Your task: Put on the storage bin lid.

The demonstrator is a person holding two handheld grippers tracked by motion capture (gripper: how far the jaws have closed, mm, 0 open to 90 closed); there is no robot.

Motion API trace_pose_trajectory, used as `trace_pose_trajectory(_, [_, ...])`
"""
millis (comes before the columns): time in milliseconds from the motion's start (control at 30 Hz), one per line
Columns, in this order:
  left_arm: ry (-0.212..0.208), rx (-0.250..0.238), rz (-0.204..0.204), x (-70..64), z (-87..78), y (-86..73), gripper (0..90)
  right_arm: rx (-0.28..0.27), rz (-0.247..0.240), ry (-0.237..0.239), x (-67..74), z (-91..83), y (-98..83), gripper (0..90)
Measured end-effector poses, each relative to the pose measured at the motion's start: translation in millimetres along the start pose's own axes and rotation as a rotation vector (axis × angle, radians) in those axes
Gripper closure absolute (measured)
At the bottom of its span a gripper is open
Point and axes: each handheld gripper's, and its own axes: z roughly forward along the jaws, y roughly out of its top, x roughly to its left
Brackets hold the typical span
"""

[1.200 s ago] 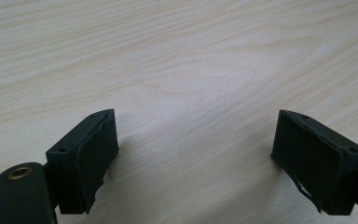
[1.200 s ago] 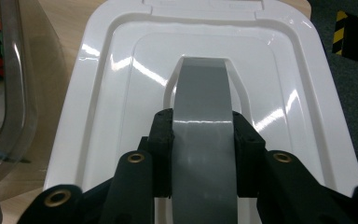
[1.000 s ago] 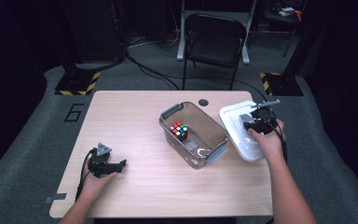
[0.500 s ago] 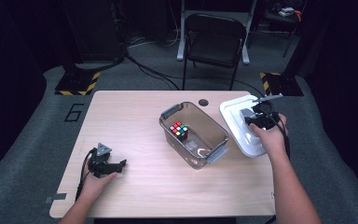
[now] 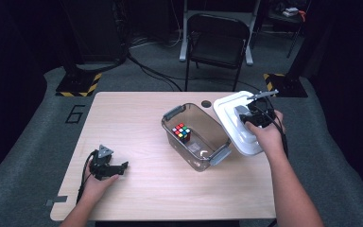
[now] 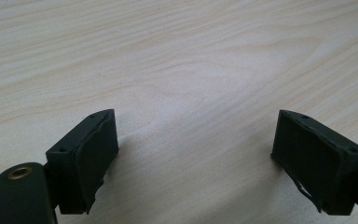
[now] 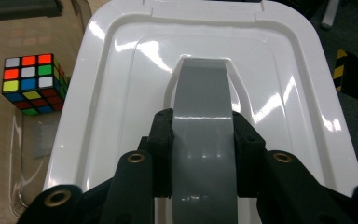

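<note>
Your right gripper (image 7: 204, 140) is clamped on the grey arched handle (image 7: 204, 116) of the white glossy plastic lid (image 5: 238, 124), which hangs tilted by the right end of the clear rectangular plastic bin with grey latch handles (image 5: 196, 137), its near edge close to the bin's right latch. Main risk: the grip takes the handle at one spot only and the handle looks slick, so the lid could swing or slip out if you move fast. A low edge could also catch the bin's rim or latch and shove the bin across the light wooden table (image 5: 137, 123). If you go to seat it, a skewed lid will likely jam on one corner. Inside the bin sits a multicoloured puzzle cube (image 5: 181, 132) near the far-left end, with a small pale patch on the floor beside it; can't tell what that is. Your left gripper (image 5: 116, 168) rests on the table well apart from the bin, jaws spread wide with nothing between them.
</note>
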Motion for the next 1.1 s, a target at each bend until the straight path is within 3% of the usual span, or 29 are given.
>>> trace_pose_trajectory(367, [-0.001, 0.001, 0.000, 0.0, 0.0, 0.0, 13.8, -0.018, -0.056, 0.055, 28.0, 5.7, 14.0, 66.7])
trace_pose_trajectory(733, [-0.001, 0.002, 0.000, 0.0, 0.0, 0.2, 13.8, 0.008, -0.084, 0.114, 53.5, 16.7, 21.5, 66.7])
trace_pose_trajectory(1100, [-0.002, 0.002, 0.001, 0.1, 0.0, 0.2, 13.8, -0.005, -0.109, 0.180, 81.0, 25.7, 32.9, 66.7])
